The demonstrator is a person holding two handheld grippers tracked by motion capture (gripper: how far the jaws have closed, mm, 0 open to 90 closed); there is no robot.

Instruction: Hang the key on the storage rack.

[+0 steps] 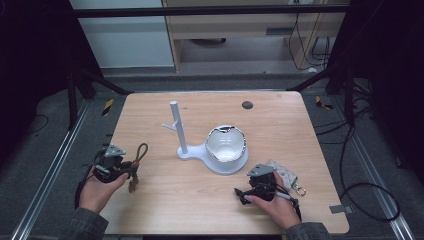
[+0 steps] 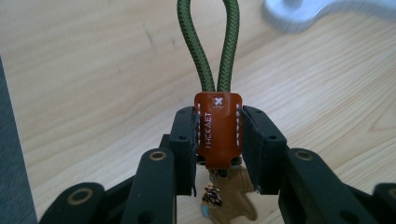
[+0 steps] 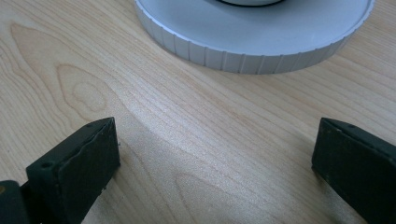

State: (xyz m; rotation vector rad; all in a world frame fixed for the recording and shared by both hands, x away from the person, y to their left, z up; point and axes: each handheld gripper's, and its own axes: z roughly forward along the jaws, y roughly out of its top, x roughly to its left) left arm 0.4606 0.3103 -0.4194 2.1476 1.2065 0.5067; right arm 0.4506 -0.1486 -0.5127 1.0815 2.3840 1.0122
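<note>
Left gripper (image 2: pixel 218 149): clenched on the brown leather tab (image 2: pixel 218 133) of a keychain; the two black pads press its stitched edges from 9 and 3 o'clock; in the high view this gripper (image 1: pixel 131 167) sits at 8 o'clock of the white stand.
Keychain: the tab stands upright between the jaws; its green cord loop (image 2: pixel 208 44) rises toward 12 o'clock past the pad tips; a tan charm (image 2: pixel 233 200) hangs below the tab at 6 o'clock; in the high view the loop (image 1: pixel 141 151) points to 1 o'clock from the left hand (image 1: pixel 99 192) and the charm dangles just over the table (image 1: pixel 165 210).
Right gripper (image 3: pixel 215 154): released; jaws stand wide apart with bare wood between them; it rests low at the table, the round base at its 12 o'clock.
White stand (image 1: pixel 181 135): upright post with a side peg, joined to a round ribbed base (image 3: pixel 252 42); a white bowl-like shell (image 1: pixel 226 144) sits on that base.
Right hand (image 1: pixel 274 202): at 5 o'clock of the base; a small grey pouch (image 1: pixel 284 174) with a metal clasp lies just beside it at 1 o'clock.
</note>
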